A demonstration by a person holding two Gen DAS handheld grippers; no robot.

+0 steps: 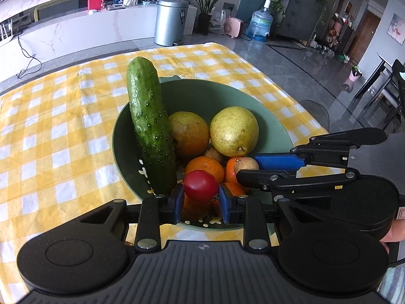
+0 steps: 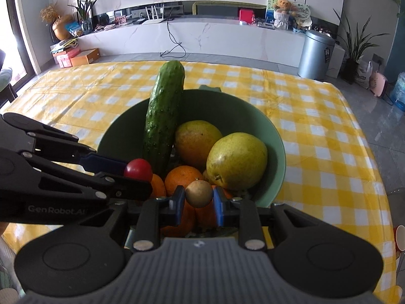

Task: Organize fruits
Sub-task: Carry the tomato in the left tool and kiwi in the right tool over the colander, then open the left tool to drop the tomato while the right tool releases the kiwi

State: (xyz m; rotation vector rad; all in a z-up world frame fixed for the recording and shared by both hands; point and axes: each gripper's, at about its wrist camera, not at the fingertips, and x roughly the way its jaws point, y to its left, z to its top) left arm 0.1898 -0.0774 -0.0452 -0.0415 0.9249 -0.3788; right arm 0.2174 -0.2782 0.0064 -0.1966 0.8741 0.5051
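Observation:
A green bowl (image 1: pixel 273 126) (image 2: pixel 233 111) on the checked cloth holds a cucumber (image 1: pixel 149 126) (image 2: pixel 163 116) leaning on its rim, a mango (image 1: pixel 188 133) (image 2: pixel 196 141), a pear (image 1: pixel 234 130) (image 2: pixel 236 159) and several oranges (image 1: pixel 205 168) (image 2: pixel 183 176). My left gripper (image 1: pixel 201 200) (image 2: pixel 131 171) is shut on a red cherry tomato (image 1: pixel 201 185) (image 2: pixel 138 168) over the bowl's near side. My right gripper (image 2: pixel 198 204) (image 1: pixel 249 168) is shut on a small tan round fruit (image 2: pixel 199 193) (image 1: pixel 246 164) just above the oranges.
The yellow checked tablecloth (image 1: pixel 63 126) (image 2: pixel 316 126) spreads around the bowl. The table's right edge (image 1: pixel 291 81) drops to a grey floor. A metal bin (image 1: pixel 170 21) (image 2: pixel 316 53) and a white counter (image 2: pixel 202 35) stand beyond the far edge.

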